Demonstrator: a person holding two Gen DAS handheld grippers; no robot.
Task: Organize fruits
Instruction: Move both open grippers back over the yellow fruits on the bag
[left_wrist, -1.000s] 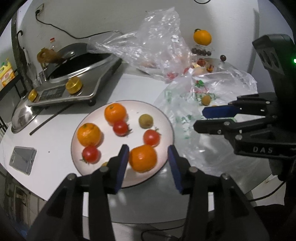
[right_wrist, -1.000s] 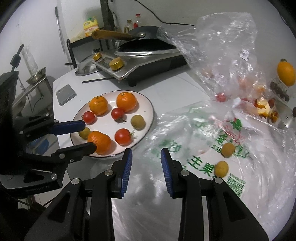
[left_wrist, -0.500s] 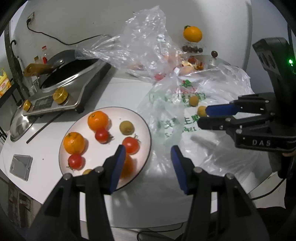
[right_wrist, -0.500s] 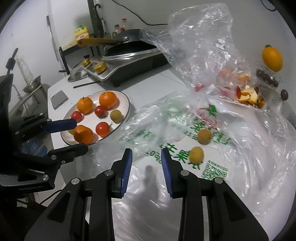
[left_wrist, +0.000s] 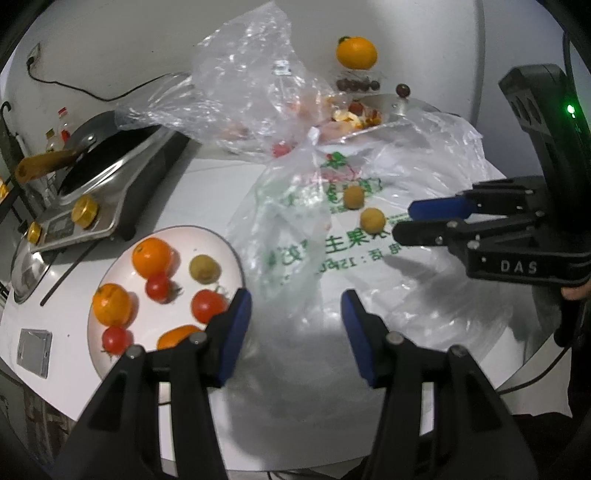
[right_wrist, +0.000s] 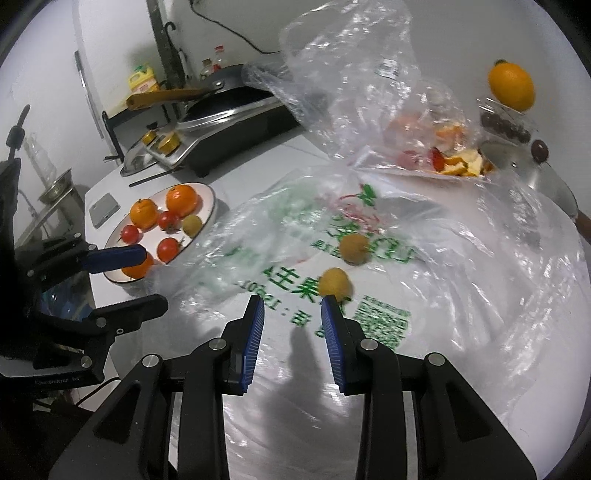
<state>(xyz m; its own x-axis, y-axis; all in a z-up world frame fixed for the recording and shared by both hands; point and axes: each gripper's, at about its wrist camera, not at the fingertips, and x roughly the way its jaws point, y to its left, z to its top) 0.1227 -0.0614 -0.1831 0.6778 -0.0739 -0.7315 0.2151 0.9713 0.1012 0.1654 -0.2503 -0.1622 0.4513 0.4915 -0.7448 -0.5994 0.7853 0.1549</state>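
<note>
Two hand-held grippers are working over a cluttered kitchen table, where a white plate (left_wrist: 236, 258) at lower left of the left wrist view is already holding oranges and tomatoes. The left gripper (left_wrist: 293, 334) is hovering open and empty over a printed plastic bag (left_wrist: 314, 258). In the right wrist view, the right gripper (right_wrist: 291, 338), its jaws standing narrowly apart and gripping nothing, is nearing two small yellow fruits (right_wrist: 334, 282) lying on the bag at frame centre. The step in hand appears to be the reach; the next move likely calls for widening the jaws around the nearer fruit.
</note>
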